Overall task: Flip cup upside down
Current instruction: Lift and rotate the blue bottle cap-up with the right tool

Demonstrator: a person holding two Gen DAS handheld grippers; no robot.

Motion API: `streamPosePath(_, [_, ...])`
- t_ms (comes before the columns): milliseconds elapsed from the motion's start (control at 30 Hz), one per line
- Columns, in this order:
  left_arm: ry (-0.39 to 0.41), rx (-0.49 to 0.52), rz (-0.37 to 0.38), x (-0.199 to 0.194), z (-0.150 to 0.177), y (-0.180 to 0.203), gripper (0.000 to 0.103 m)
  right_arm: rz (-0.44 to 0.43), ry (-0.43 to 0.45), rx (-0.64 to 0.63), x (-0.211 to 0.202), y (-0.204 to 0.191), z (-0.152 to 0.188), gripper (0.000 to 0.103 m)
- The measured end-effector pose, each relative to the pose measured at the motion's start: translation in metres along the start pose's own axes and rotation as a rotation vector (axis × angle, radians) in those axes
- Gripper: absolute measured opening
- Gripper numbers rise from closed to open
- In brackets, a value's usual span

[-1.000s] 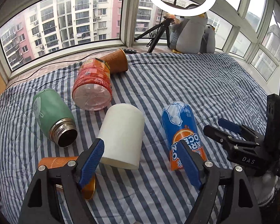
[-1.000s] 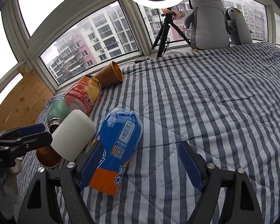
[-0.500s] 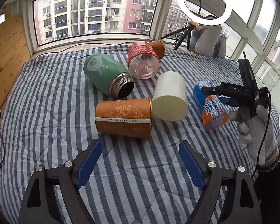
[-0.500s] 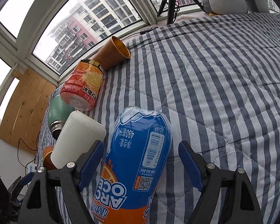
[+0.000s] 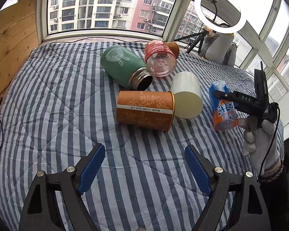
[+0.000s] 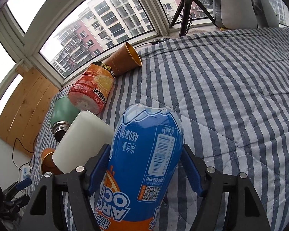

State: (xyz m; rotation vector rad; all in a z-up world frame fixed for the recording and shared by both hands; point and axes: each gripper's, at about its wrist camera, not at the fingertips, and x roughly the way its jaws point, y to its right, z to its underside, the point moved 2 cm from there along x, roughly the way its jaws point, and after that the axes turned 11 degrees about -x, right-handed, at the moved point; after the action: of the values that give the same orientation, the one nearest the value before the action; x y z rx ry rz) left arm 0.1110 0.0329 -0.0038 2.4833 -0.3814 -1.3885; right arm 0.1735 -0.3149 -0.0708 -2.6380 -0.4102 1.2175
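A blue-and-orange drink cup [image 6: 148, 154] lies on its side on the striped blanket [image 5: 67, 115], its printed end towards the camera. My right gripper [image 6: 145, 148] is open and straddles it, one blue finger close to each side; I cannot tell whether they touch. The left wrist view shows that gripper [image 5: 221, 98], held by a gloved hand [image 5: 260, 140], low over the same cup [image 5: 223, 115] at the right. My left gripper [image 5: 144, 152] is open and holds nothing, pulled back from the pile of containers.
Lying on their sides to the left of the blue cup are a white cup [image 5: 186, 96], an orange paper cup [image 5: 144, 111], a green flask [image 5: 123, 65], a red jar [image 5: 160, 59] and a brown paper cup [image 6: 123, 59]. Plush penguins [image 6: 233, 3] and a tripod [image 6: 185, 5] stand by the window.
My right gripper has moved forward until its fingers sit either side of the blue cup. My left gripper has pulled back and swung left, away from the white cup.
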Motion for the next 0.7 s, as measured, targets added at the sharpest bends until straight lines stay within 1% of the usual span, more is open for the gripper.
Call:
streamPosePath(67, [-0.004,-0.006,0.005,0.001,0.003,-0.001,0.087,0.051,0.067,-0.042,-0.01,-0.007,0.004,0.069])
streamPosePath(100, [-0.007,-0.008,0.01,0.001,0.004,-0.002,0.087,0.062,0.102,-0.064,-0.014,-0.012,0.006,0.069])
streamPosePath(233, [-0.011,-0.006,0.023,0.001,0.011,-0.002,0.087,0.123,0.2,-0.152,-0.024,-0.03,0.015,0.069])
streamPosePath(367, [-0.011,-0.01,0.038,0.0,0.015,-0.001,0.087,0.192,0.247,-0.264,-0.027,-0.051,0.026,0.069])
streamPosePath(500, [-0.001,-0.013,0.054,-0.001,0.019,0.001,0.087,0.233,0.291,-0.356,-0.04,-0.069,0.037,0.069])
streamPosePath(600, [0.0,-0.017,0.075,-0.003,0.023,0.003,0.087,0.243,0.278,-0.397,-0.042,-0.075,0.044,0.068])
streamPosePath(700, [0.002,-0.008,0.085,-0.005,0.028,0.008,0.087,0.257,0.293,-0.425,-0.05,-0.082,0.054,0.067])
